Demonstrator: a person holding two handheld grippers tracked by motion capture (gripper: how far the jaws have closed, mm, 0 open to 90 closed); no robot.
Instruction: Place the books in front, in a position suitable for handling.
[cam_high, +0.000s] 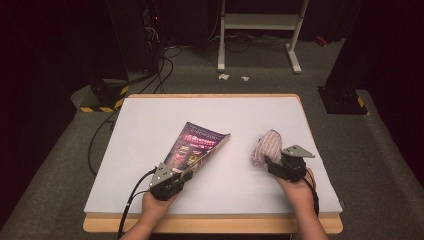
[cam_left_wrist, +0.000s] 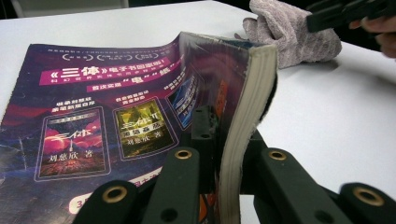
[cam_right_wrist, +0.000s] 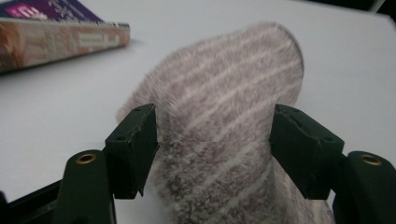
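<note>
A thick paperback book (cam_high: 200, 145) with a purple cover lies on the white table, its near corner lifted and the cover bent. My left gripper (cam_high: 175, 176) is shut on that corner; in the left gripper view the jaws (cam_left_wrist: 224, 135) clamp the page block and the book (cam_left_wrist: 116, 93) spreads away to the left. A fuzzy pink-grey striped cloth (cam_high: 266, 145) stands bunched at the right. My right gripper (cam_high: 274, 164) is right behind it. In the right gripper view the cloth (cam_right_wrist: 219, 93) sits between the open jaws (cam_right_wrist: 214, 144), unsqueezed.
The white tabletop (cam_high: 215, 110) has a wooden rim and drops off on all sides. Black cables (cam_high: 100, 135) trail on the floor at the left. A white metal stand (cam_high: 260, 30) and dark posts with striped bases (cam_high: 102, 97) stand beyond the far edge.
</note>
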